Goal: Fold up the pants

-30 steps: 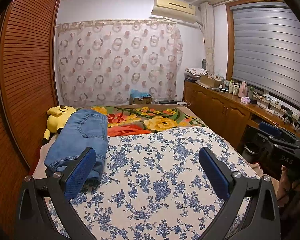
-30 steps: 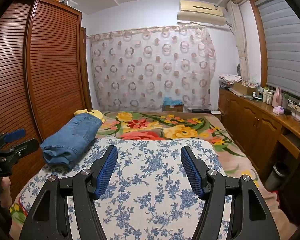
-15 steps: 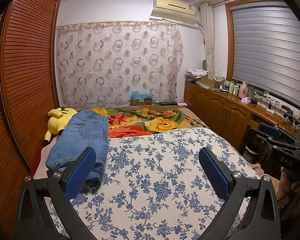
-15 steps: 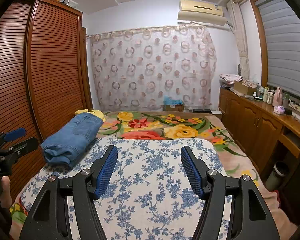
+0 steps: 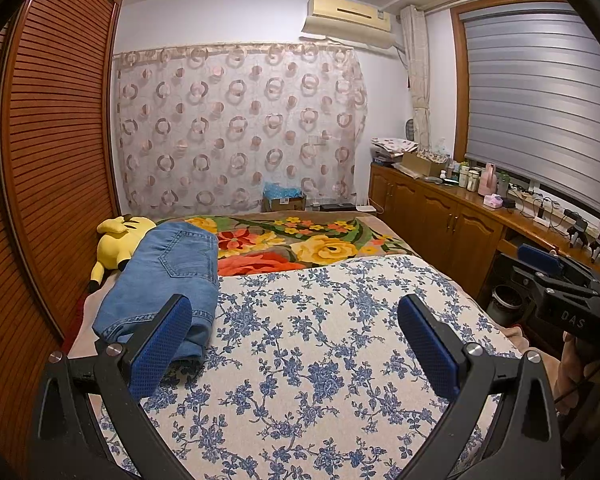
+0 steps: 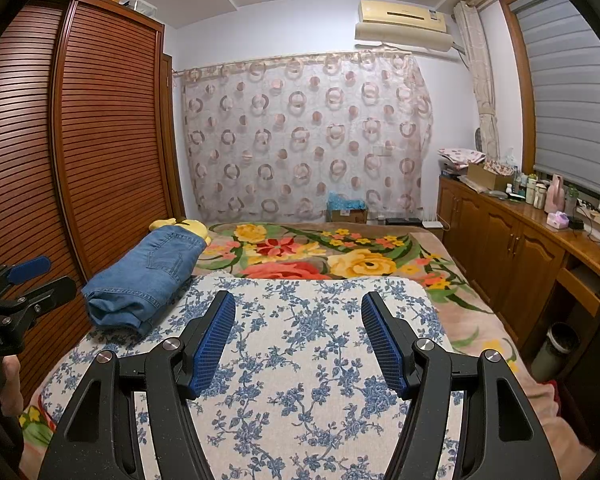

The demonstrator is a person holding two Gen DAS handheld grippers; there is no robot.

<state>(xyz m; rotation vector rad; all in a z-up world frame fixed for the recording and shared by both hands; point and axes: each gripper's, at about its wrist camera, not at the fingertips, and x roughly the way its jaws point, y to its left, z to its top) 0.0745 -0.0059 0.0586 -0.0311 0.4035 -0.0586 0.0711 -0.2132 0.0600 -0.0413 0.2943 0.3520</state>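
Both grippers hang over the bed [image 5: 320, 360] with nothing in them, so what matters is where the jeans [image 5: 164, 280] sit relative to each one. They're a folded blue bundle lying along the bed's left edge, right up against the brown slatted wardrobe [image 5: 52, 160] side, with a yellow plush toy [image 5: 118, 236] touching the far end. The long axis of the bundle runs away from the cameras toward the curtain wall, back pocket facing up, and the stacked hems end is the near end.

From the left gripper [image 5: 296, 340] the jeans are ahead and off to the left; its left pad overlaps the near end in the picture, though I can't tell if it's actually touching or just floating above. The right gripper [image 6: 298, 340] is clearly further off: in its view the jeans [image 6: 144, 280] lie well to the left of both pads, with bare flowery cover between. So the left hand is the nearer one if anything needs another tuck or a pat down, I'd guess.

Fingers: the left ones are spread very wide, the right ones partway open, neither pair gripping any fabric
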